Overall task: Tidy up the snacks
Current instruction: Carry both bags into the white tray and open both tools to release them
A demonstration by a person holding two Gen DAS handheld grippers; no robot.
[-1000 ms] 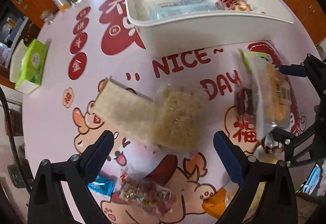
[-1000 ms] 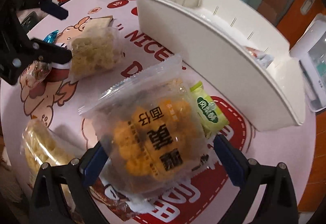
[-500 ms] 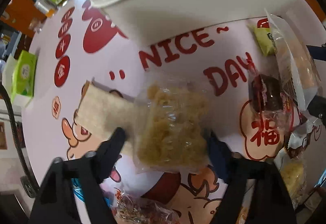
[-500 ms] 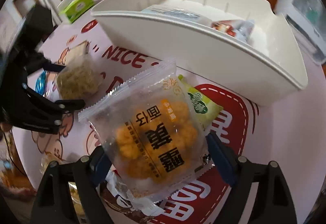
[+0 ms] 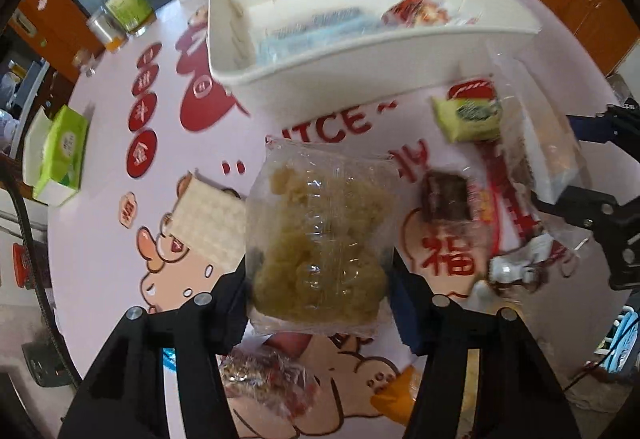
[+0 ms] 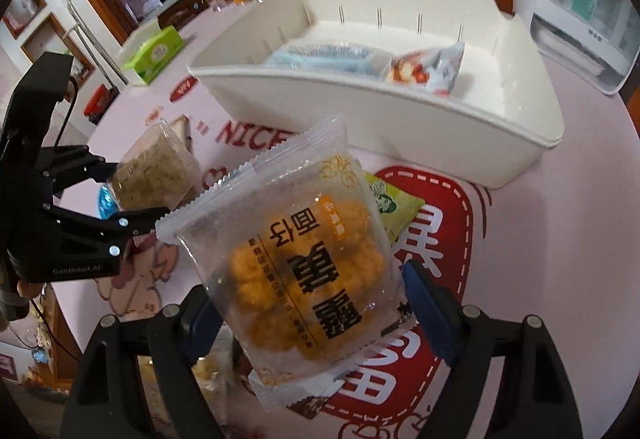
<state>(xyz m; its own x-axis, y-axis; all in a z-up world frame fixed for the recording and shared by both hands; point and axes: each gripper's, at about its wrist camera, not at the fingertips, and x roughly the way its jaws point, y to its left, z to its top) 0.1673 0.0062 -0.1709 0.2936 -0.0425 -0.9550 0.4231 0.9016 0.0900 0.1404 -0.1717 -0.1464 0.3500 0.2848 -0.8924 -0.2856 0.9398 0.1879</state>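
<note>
My left gripper (image 5: 318,279) is shut on a clear bag of pale crumbly snack (image 5: 320,239) and holds it above the table; it also shows in the right wrist view (image 6: 156,175). My right gripper (image 6: 308,299) is shut on a clear bag of orange snack (image 6: 304,263), held up in front of the white bin (image 6: 400,127). The bin (image 5: 360,79) holds a pale blue pack (image 5: 316,31) and a red-and-white pack (image 5: 420,9).
On the pink table lie a beige wafer pack (image 5: 208,223), a green pack (image 5: 468,117), a brown-and-red pack (image 5: 448,195) and a red mixed pack (image 5: 268,379). A green tissue box (image 5: 60,155) and bottles (image 5: 124,5) stand at the far left.
My left gripper closed on the pale snack bag and lifted it off the table. My right gripper raised the orange bag toward the bin.
</note>
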